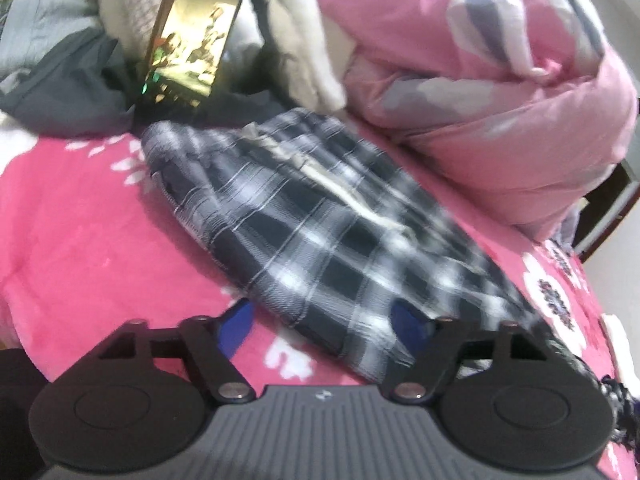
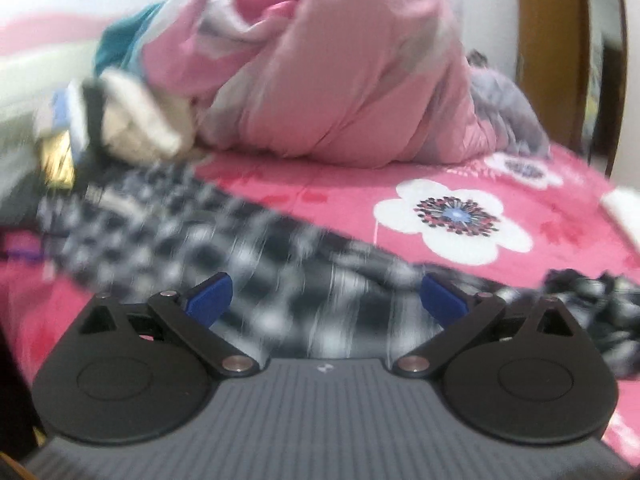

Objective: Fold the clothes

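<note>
Plaid garment: a black, grey and white checked piece lying on the bed, folded into a long shape; its near end slides under the left claw and is cut off by the housing.
Long axis: in the left view it runs from far left, near the phone, to near right.
Hard to make out: the right view is smeared by motion blur; there the checks blend and the garment's edges cannot be traced.
Left claw: blue fingers straddle the garment's near end; the right pad is half buried in cloth, and whether the pads press on it I cannot tell.
Right claw: spread wide, released, above the plaid with nothing gripped.
Bed: bare pink flowered blanket lies left of the garment, and more to the right in the right view.
Pink duvet: bundled just beyond the garment's far right edge.
Phone: propped against a clothes heap, screen lit.
</note>
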Demonstrator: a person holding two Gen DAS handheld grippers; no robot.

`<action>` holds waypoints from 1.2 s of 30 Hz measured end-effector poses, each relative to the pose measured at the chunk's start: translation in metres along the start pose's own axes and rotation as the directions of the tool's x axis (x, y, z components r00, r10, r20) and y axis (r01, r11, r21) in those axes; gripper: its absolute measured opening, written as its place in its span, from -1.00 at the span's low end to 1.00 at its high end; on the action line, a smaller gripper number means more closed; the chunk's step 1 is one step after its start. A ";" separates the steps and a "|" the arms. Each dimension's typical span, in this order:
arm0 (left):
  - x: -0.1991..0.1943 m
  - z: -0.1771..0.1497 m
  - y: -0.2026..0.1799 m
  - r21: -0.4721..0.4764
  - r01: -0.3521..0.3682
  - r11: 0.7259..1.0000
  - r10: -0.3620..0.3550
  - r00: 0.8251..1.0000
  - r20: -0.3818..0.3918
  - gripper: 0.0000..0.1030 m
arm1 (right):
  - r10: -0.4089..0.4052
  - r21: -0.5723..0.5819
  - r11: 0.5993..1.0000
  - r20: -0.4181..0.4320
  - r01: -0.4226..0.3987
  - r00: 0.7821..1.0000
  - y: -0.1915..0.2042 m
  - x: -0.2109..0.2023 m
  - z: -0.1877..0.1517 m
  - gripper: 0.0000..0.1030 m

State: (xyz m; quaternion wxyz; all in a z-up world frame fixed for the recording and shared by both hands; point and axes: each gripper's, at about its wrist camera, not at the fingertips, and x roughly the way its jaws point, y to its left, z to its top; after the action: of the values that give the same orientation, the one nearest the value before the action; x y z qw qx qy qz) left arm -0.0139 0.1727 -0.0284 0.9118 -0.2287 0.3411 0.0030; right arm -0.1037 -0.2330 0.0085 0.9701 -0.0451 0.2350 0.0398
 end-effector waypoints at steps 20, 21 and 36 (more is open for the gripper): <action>0.001 -0.002 -0.009 0.047 -0.122 0.991 0.119 0.992 0.046 0.09 | -0.126 0.522 0.820 -0.239 0.236 0.963 -0.182 0.053 0.027 -0.21; -0.002 -0.002 -0.010 0.059 -0.137 0.989 0.133 0.989 0.056 0.11 | -0.145 0.517 0.813 -0.266 0.268 0.953 -0.191 0.068 0.030 -0.21; 0.006 -0.012 -0.083 0.357 0.104 0.928 -0.120 0.992 0.024 0.12 | -0.309 0.495 0.750 -0.325 0.439 0.894 -0.233 0.079 0.045 -0.96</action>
State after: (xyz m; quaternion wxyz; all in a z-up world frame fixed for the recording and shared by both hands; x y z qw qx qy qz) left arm -0.0037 0.0920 -0.0056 0.9442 -0.0791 0.3018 -0.1054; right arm 0.0098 -0.4549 0.0279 0.8957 0.1884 0.3293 -0.2319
